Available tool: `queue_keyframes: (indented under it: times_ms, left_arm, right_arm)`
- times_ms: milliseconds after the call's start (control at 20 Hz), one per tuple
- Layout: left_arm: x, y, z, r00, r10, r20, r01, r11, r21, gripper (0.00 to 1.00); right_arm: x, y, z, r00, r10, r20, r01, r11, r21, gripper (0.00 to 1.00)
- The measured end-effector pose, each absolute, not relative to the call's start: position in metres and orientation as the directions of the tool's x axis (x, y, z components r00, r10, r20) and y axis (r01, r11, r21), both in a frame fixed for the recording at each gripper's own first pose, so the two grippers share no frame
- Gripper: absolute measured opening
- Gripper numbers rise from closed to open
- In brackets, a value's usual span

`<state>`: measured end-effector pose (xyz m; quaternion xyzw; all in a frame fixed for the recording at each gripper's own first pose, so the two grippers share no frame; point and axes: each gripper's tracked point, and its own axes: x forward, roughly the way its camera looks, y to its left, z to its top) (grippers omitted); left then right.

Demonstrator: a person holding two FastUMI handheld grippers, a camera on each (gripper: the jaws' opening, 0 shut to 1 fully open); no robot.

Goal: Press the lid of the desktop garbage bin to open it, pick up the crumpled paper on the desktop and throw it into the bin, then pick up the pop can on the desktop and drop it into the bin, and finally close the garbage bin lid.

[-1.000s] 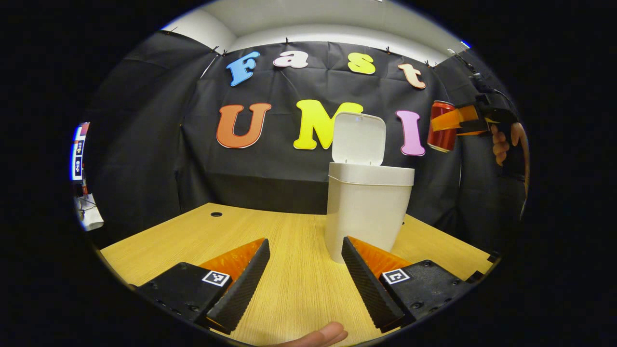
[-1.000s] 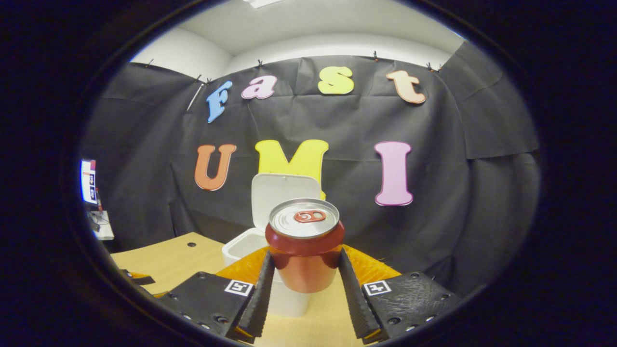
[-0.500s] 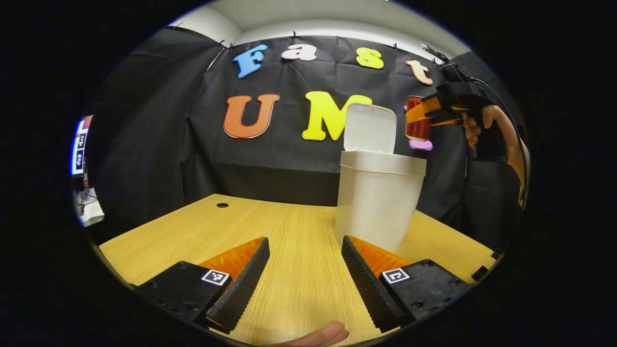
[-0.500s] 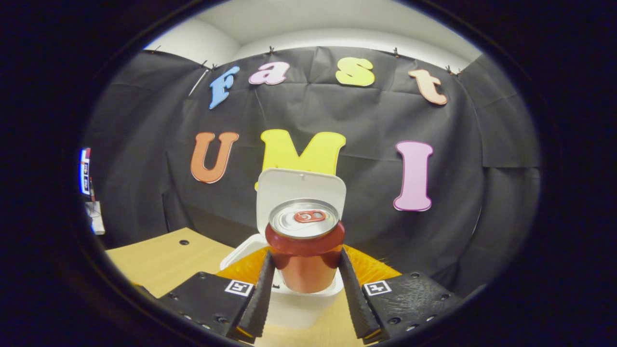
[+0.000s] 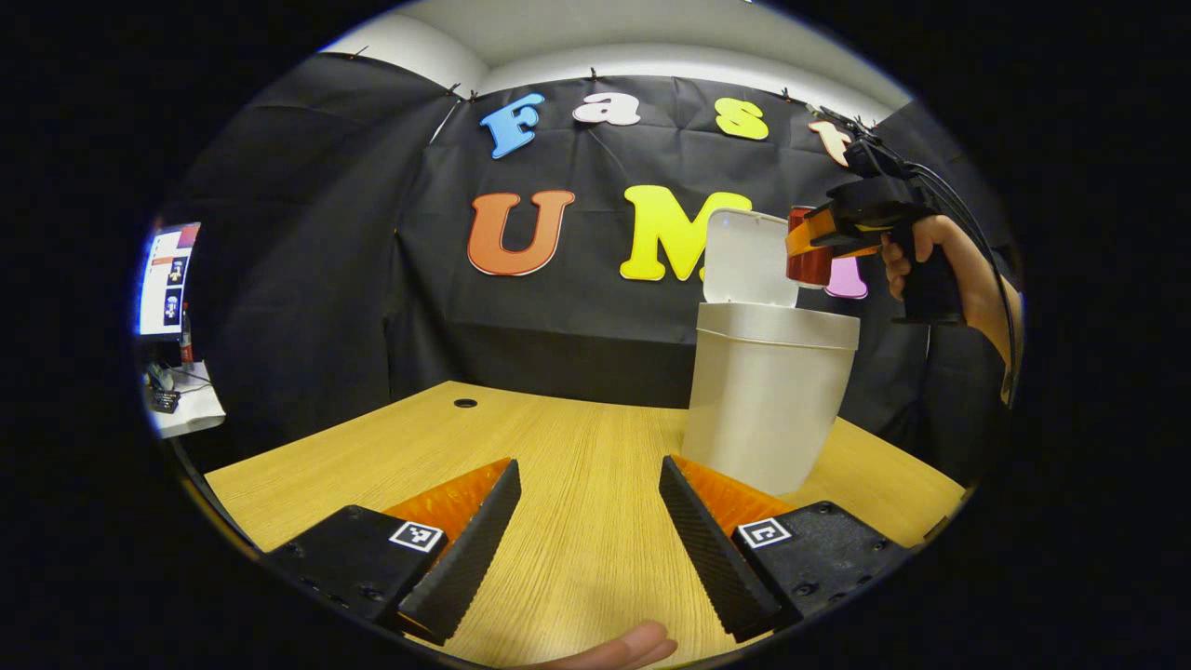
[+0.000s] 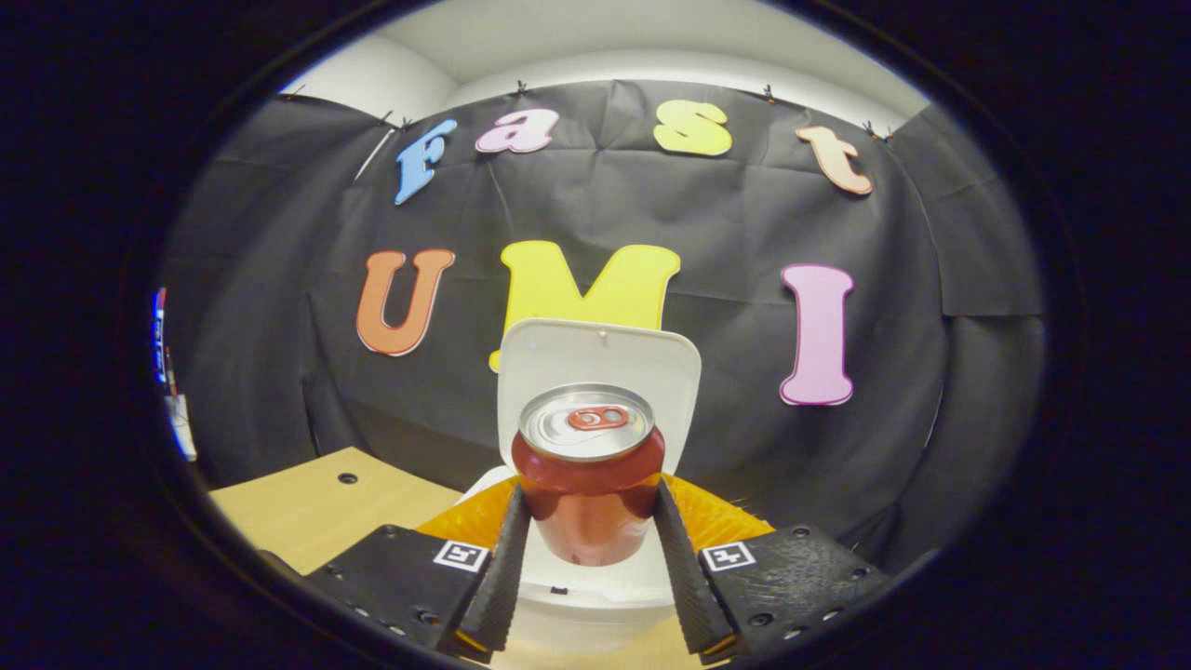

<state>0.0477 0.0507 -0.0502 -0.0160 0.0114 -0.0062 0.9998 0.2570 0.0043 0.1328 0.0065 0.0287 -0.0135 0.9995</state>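
Pop can [image 6: 588, 484] is clamped in the right claw [image 6: 588, 549] above the open bin [image 5: 768, 400]; left claw [image 5: 588, 540] stays apart; next, release it.

1. The pop can [image 6: 589, 489] looks like metal: glossy red wall, brushed silvery top.
2. The garbage bin [image 5: 766, 400] behind the can is smooth matt white plastic, and so is its lid [image 6: 598, 368].
3. The table [image 5: 568, 465] under the bin shows pale wood grain with a satin finish.
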Motion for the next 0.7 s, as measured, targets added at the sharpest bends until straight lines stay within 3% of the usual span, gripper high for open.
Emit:
queue_keyframes:
  times_ms: [200,400,600,700]
  left_arm:
    - [0.045,0.06,-0.048,1.0,0.007,-0.016,-0.008,0.999,-0.047,0.99]
    - [0.048,0.061,-0.054,0.999,0.008,-0.032,-0.01,0.999,-0.047,0.99]
    - [0.047,0.083,-0.056,0.992,0.124,-0.026,-0.123,0.992,0.039,0.99]
    - [0.047,0.079,-0.055,0.993,0.113,-0.02,-0.112,0.993,0.041,0.99]
  right_arm:
    - [0.281,-0.005,0.126,0.995,-0.06,-0.085,0.064,0.997,0.034,0.74]
    - [0.293,0.003,0.118,0.994,-0.029,-0.107,0.037,0.997,0.075,0.74]
    - [0.298,0.009,0.119,0.994,0.01,-0.107,-0.002,0.997,0.078,0.79]
    - [0.297,0.007,0.126,0.996,0.004,-0.092,0.004,0.996,0.09,0.81]
